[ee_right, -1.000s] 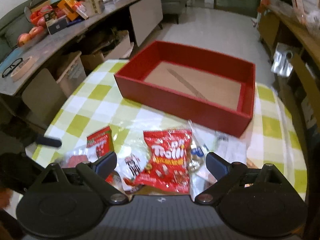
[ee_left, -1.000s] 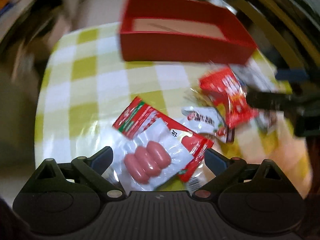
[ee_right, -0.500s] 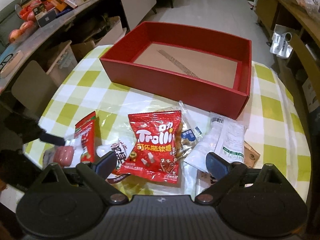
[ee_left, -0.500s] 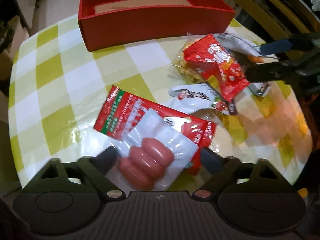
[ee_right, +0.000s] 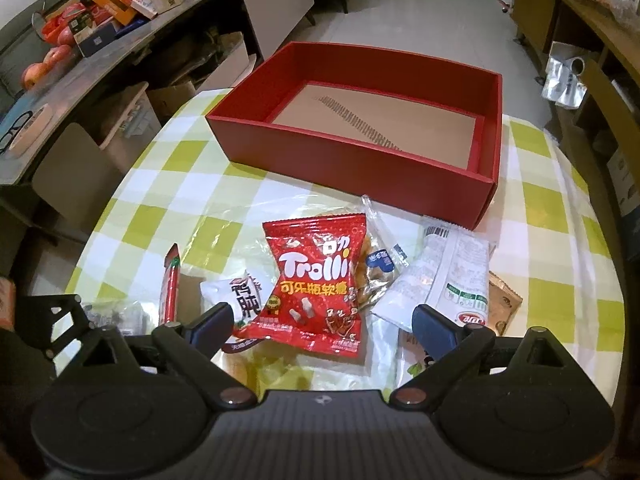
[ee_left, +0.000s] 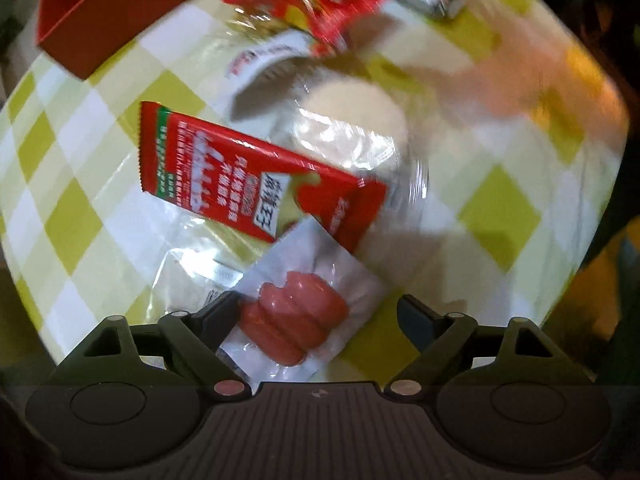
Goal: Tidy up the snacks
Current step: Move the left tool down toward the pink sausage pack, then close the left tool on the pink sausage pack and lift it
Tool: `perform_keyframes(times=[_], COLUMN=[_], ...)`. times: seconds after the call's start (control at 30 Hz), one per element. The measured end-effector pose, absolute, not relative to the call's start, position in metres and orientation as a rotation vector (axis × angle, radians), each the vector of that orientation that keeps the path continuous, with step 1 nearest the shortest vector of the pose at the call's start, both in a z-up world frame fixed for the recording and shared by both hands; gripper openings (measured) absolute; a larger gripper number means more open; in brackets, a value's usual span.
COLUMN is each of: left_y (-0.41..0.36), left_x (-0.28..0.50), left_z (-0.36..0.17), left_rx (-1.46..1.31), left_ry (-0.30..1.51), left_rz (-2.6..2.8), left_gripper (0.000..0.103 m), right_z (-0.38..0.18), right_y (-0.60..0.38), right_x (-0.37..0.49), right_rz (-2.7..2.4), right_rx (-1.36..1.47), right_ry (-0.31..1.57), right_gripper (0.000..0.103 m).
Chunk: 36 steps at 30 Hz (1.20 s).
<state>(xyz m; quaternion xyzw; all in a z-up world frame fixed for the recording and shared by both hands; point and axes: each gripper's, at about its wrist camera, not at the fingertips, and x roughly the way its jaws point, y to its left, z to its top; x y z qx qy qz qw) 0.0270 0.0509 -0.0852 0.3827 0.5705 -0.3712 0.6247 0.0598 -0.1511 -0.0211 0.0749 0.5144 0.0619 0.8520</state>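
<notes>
A clear pack of pink sausages (ee_left: 296,320) lies on the checked tablecloth between the fingers of my left gripper (ee_left: 318,316), which points straight down. Its jaws are opening; the left finger overlaps the pack's edge and the right finger stands apart from it. A long red packet (ee_left: 240,176) lies just beyond, partly over the sausage pack. My right gripper (ee_right: 320,320) hovers open over the red Trolli bag (ee_right: 316,280), holding nothing. The empty red box (ee_right: 360,160) stands behind the snack pile.
Around the Trolli bag lie a small white packet (ee_right: 244,300), a clear bag of snacks (ee_right: 376,264), a long white packet (ee_right: 448,272) and a brown packet (ee_right: 504,308). A cluttered counter (ee_right: 100,20) and a chair (ee_right: 72,176) stand left of the table.
My left gripper has dropped closer to the table and rolled, so the sausage pack now fills the gap between its fingers. The right gripper has barely shifted.
</notes>
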Motion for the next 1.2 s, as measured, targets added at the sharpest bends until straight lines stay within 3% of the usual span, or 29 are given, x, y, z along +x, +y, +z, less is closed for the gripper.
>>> perform_keyframes(times=[0.27, 0.37, 0.47, 0.67, 0.77, 0.97, 1.2], left_y=[0.039, 0.039, 0.043, 0.064, 0.08, 0.106, 0.106], left_x=[0.007, 0.004, 0.013, 0.037, 0.04, 0.036, 0.026], left_z=[-0.105, -0.106, -0.098, -0.086, -0.072, -0.06, -0.06], left_rx=[1.148, 1.155, 0.969, 0.573, 0.417, 0.212, 0.15], left_ry=[1.227, 1.232, 1.313, 1.425, 1.403, 1.375, 1.374], left_rz=[-0.914, -0.904, -0.79, -0.579, -0.497, -0.364, -0.295], left_gripper=[0.102, 0.099, 0.078, 0.074, 0.066, 0.064, 0.064], right_z=[-0.019, -0.021, -0.021, -0.019, -0.016, -0.01, -0.035], right_y=[-0.149, -0.152, -0.155, -0.152, -0.142, -0.1, -0.037], right_x=[0.052, 0.052, 0.054, 0.056, 0.057, 0.066, 0.083], right_rz=[0.161, 0.161, 0.159, 0.151, 0.187, 0.28, 0.307], right_rx=[0.144, 0.143, 0.143, 0.13, 0.132, 0.13, 0.047], right_ry=[1.085, 1.095, 1.096, 1.089, 1.085, 1.077, 1.148], right_gripper=[0.102, 0.102, 0.102, 0.102, 0.102, 0.101, 0.084])
